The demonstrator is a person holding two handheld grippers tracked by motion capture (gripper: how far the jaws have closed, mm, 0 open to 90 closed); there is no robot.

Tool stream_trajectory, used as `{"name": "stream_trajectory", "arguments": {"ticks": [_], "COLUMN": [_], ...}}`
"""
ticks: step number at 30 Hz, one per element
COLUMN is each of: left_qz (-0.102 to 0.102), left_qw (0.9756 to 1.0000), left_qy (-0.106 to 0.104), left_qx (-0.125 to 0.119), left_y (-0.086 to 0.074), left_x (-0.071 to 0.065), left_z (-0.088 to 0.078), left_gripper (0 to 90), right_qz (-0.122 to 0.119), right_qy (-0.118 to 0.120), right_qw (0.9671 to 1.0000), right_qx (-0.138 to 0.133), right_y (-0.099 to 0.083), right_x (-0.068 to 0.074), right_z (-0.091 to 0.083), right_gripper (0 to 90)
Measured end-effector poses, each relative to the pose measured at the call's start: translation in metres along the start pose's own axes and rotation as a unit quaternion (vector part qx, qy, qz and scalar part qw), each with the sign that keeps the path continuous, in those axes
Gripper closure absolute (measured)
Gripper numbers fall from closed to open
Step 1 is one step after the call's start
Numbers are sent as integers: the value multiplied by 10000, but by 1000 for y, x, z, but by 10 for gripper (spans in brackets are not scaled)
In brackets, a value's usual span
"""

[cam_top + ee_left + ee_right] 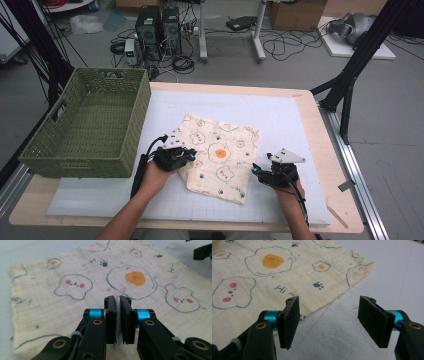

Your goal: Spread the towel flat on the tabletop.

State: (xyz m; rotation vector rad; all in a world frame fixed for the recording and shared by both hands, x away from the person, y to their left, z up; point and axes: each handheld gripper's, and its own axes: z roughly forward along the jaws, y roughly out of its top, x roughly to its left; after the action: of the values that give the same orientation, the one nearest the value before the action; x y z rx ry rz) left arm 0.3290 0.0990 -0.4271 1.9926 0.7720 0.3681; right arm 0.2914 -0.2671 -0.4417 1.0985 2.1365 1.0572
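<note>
High view | left gripper (191, 156) — clamped on cloth (220, 150) | right gripper (256, 170) — jaws apart, empty

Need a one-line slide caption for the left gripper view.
Left gripper pinching a fold of the cream muslin cloth printed with fried eggs and bears.

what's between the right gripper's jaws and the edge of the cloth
Bare white mat: in the right gripper view, the open right gripper sits just off the cloth edge.
</note>
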Motion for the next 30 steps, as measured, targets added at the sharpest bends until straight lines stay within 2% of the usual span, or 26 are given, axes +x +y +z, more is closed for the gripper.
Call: {"name": "stream_trajectory", "arguments": {"ticks": [5, 8, 11, 13, 15, 16, 18, 20, 21, 25, 28, 30], "left_qz": [-179, -268, -299, -333, -357, -370, -381, -385, -418, -472, -588, -633], "left_qw": [9995, 9991, 9989, 9988, 9986, 9986, 9986, 9986, 9985, 9981, 9974, 9968], "left_qy": [171, 236, 286, 291, 301, 316, 324, 322, 319, 337, 322, 433], "left_qx": [-200, -226, -208, -221, -235, -224, -183, -138, -143, -184, -272, -246], "left_y": [-13, -22, -29, -34, -38, -40, -43, -47, -48, -52, -53, -53], "left_x": [6, 8, 10, 11, 11, 11, 10, 10, 10, 10, 11, 13], "left_z": [-26, -38, -49, -55, -61, -63, -67, -70, -71, -80, -84, -83], "left_gripper": [838, 837, 835, 832, 827, 827, 827, 827, 825, 793, 688, 620], "right_qz": [16, -3, 20, 1, -240, -341, -308, -427, -495, -593, -598, -485], "right_qy": [120, 388, 546, 680, 792, 854, 1013, 967, 900, 630, 363, 309], "right_qw": [9999, 9992, 9985, 9976, 9959, 9950, 9935, 9932, 9931, 9937, 9946, 9956], "right_qx": [33, -91, -4, 149, 367, 398, 429, 496, 560, 709, 768, 740], "right_y": [1, 2, 4, 4, 5, 5, 6, 8, 9, 9, 6, 4], "right_x": [5, 11, 17, 21, 25, 27, 27, 28, 28, 22, 12, 5], "right_z": [4, 6, 11, 15, 18, 19, 19, 18, 17, 12, 9, 7], "right_gripper": [337, 338, 365, 432, 518, 592, 721, 846, 877, 888, 888, 856]}}
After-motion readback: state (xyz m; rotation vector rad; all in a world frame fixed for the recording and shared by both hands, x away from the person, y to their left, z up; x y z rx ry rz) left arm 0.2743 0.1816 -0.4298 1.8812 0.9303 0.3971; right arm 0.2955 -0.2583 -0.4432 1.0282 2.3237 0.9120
